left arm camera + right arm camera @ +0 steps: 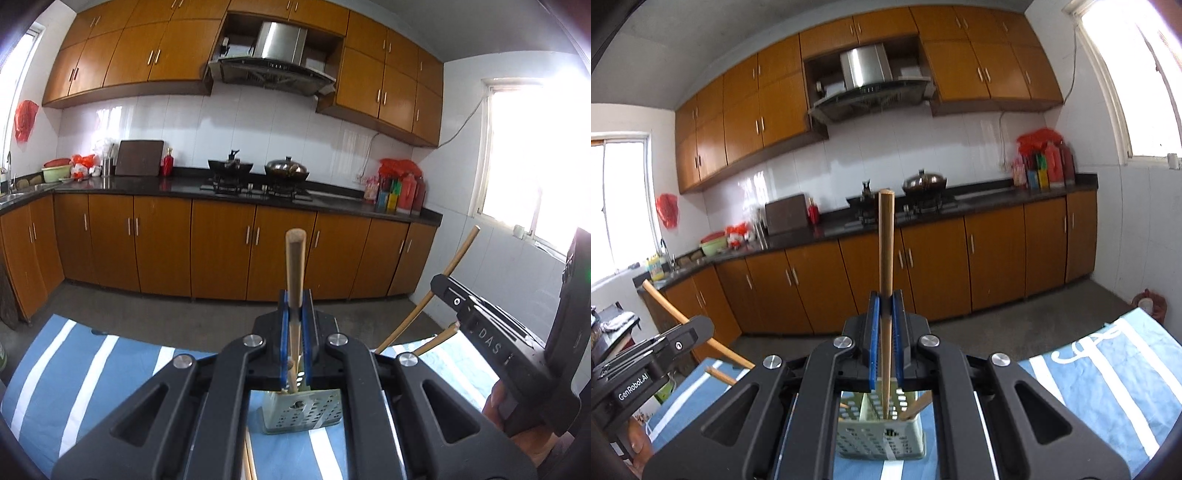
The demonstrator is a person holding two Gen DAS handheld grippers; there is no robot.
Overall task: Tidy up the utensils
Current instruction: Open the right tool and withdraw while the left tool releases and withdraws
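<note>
In the left wrist view my left gripper [295, 306] is shut on an upright wooden chopstick [295, 266] between its blue pads. Under it a pale green perforated utensil holder [299, 413] stands on the blue striped cloth [92, 369]. My right gripper [443, 286] is at the right, shut on a slanted chopstick [463, 254]. In the right wrist view the right gripper [885, 306] clamps its chopstick [885, 251], whose lower end reaches down into the holder [882, 441]. The left gripper [698, 330] shows at the left with its chopstick [663, 297].
Another chopstick [918, 406] leans in the holder, and loose ones lie on the cloth [249, 458]. Beyond the table's far edge is bare floor, then wooden cabinets [221, 251] with a dark counter, a stove and pots [286, 170]. A bright window [524, 166] is at the right.
</note>
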